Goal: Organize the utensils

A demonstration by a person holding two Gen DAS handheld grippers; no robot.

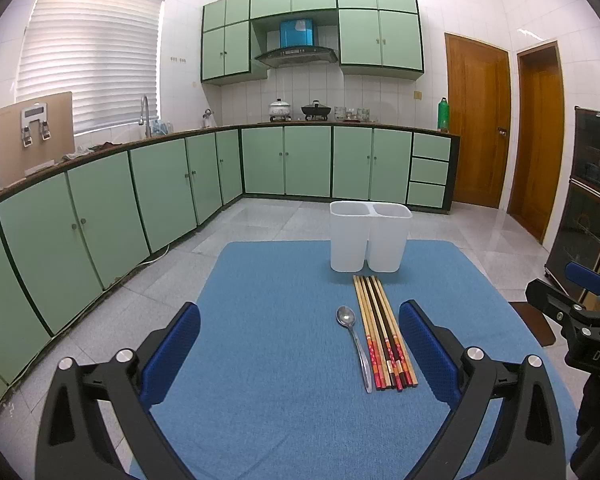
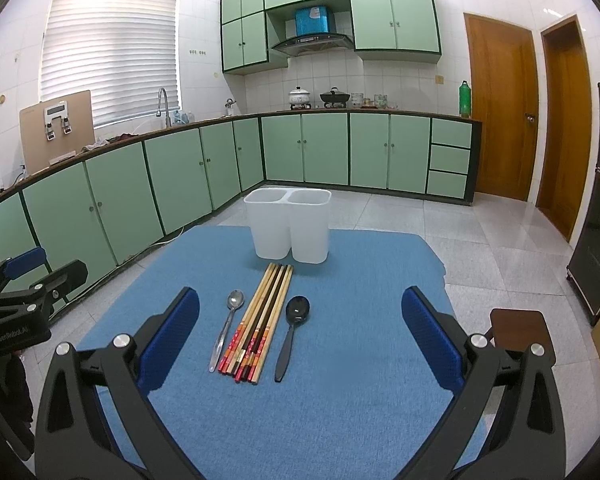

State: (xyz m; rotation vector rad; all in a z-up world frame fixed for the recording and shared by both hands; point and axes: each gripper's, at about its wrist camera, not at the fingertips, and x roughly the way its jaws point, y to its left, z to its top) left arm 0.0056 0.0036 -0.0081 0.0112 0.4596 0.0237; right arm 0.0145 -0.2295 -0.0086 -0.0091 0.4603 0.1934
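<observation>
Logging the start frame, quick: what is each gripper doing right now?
Left gripper: open, holding nothing, above the mat.
Right gripper: open, holding nothing, above the chopsticks.

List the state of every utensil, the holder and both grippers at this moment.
Left gripper: open, holds nothing.
Right gripper: open, holds nothing.
Holder: upright on the mat, two compartments, nothing seen inside.
Chopsticks: flat on the mat, bundled side by side.
Metal spoon: flat, bowl up, left of the chopsticks.
Black spoon: flat, bowl up, right of the chopsticks.
</observation>
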